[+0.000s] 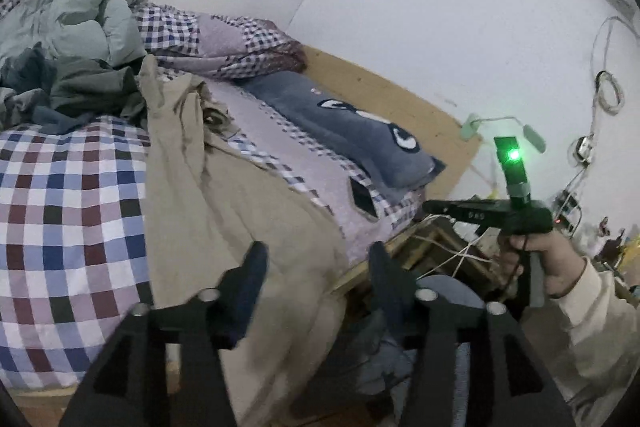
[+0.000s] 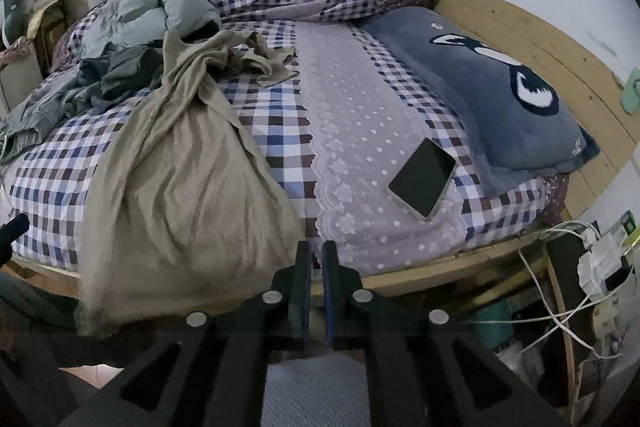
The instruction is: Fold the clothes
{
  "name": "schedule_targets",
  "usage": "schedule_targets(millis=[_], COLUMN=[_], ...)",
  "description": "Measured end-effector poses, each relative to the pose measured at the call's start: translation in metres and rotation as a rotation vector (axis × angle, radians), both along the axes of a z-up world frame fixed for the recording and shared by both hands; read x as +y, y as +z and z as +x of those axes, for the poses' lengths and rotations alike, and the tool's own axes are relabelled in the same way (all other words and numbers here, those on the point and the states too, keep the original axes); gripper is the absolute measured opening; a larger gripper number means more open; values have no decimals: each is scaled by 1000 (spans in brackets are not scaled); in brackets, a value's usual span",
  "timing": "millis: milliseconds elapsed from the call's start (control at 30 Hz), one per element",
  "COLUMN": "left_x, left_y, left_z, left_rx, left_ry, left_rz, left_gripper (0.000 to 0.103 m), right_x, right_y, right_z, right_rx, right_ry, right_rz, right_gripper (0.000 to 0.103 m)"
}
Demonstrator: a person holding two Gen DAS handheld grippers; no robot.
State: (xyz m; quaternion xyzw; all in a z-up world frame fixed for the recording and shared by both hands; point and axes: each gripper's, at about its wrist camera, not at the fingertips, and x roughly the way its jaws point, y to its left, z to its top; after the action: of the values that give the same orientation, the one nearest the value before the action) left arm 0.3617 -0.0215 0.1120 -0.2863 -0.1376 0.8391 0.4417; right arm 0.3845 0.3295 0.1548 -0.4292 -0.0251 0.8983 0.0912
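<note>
Beige garment [image 2: 188, 187] lies crumpled on the checked bed [image 2: 280, 131], filling the centre-left of the right wrist frame, its long axis running from the heap of clothes [image 2: 120, 67] at upper left down over the bed's near edge. Folding looks not yet begun; the next move likely calls for gripping its hanging hem and spreading it flat. Left hand-held gripper [image 1: 316, 267] is spread wide above the cloth. Right hand-held gripper [image 2: 316, 267] is nearly pressed together, holding nothing. A phone [image 2: 422, 179] lies to the right.
</note>
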Motion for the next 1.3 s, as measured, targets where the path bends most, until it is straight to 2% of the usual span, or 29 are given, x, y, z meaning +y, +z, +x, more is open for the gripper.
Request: schedule_targets(millis=[100, 167, 267, 467, 667, 833, 1000, 1167, 1300], left_x=[-2, -3, -7, -22, -34, -24, -5, 12, 25], left_y=[-2, -6, -12, -22, -31, -35, -43, -47, -49], left_z=[0, -4, -10, -21, -28, -25, -24, -24, -28], left_rx=[1, -15, -41, -91, -120, -98, -90, -63, -33], left_ry=[10, 22, 52, 121, 179, 169, 145, 148, 186], left_rz=[-21, -37, -55, -38, -55, -124, -217, -268, -313], left_gripper=[66, 66, 66, 68, 69, 70, 70, 70, 70], right_x=[-5, -13, -33, -86, -114, -114, -98, -94, -96], right_y=[2, 3, 3, -6, -13, -20, -37, -42, -47], right_z=[-1, -3, -12, -33, -46, -51, -49, -42, -44], right_rx=[23, 41, 60, 53, 81, 153, 245, 297, 287], right_ry=[9, 31, 83, 212, 265, 267, 248, 208, 204], right_rz=[-45, -73, -105, -129, -178, -294, -438, -430, -414], right_gripper=[17, 29, 40, 42, 43, 51, 53, 56, 56])
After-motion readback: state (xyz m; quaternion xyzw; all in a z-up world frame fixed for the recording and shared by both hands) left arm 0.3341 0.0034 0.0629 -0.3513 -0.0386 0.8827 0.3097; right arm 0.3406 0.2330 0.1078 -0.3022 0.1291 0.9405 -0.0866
